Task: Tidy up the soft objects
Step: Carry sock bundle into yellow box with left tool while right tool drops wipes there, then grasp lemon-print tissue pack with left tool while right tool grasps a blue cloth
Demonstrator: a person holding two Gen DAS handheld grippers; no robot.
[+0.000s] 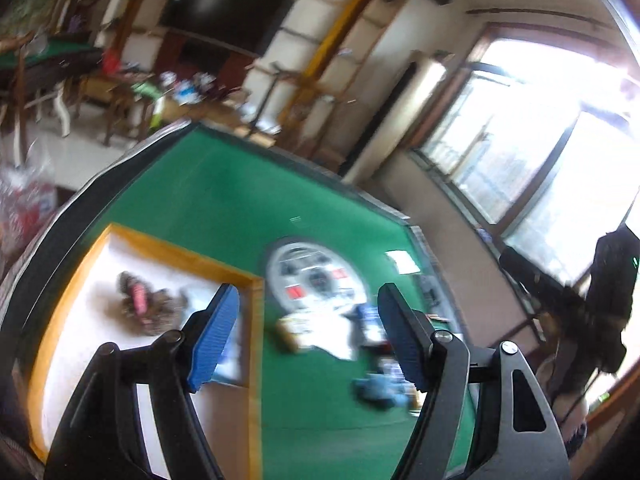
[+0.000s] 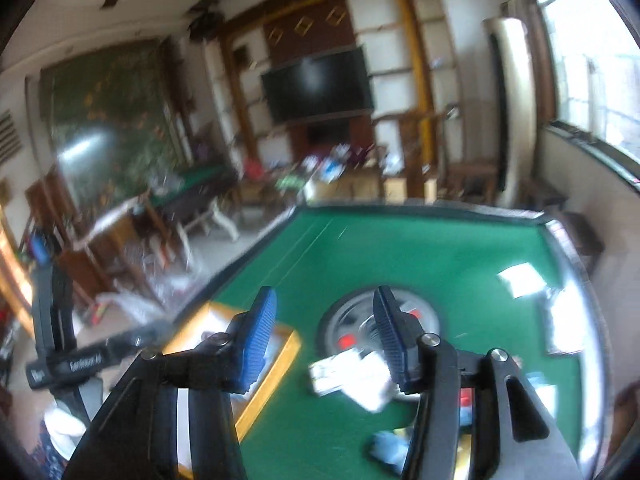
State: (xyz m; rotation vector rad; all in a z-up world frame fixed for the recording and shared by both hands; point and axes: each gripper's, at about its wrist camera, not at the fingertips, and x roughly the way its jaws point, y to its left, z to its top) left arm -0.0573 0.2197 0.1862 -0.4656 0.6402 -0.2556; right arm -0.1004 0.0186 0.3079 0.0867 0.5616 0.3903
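Brown plush toy (image 1: 150,304), left view only

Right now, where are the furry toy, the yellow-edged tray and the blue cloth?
furry toy (image 1: 146,304), left wrist view, on its pink middle.
yellow-edged tray (image 1: 180,249), left wrist view, on its far rim.
blue cloth (image 1: 378,391), left wrist view, on its crumpled centre.

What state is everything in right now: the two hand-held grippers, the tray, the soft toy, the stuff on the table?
Left hand-held gripper: open, holding nothing.
Right hand-held gripper: open, holding nothing.
Yellow-rimmed tray: on the green table, upright.
Brown plush toy: lying inside the tray.
Blue soft item: loose on the table, outside the tray.
White packets: scattered on the table, blurred.
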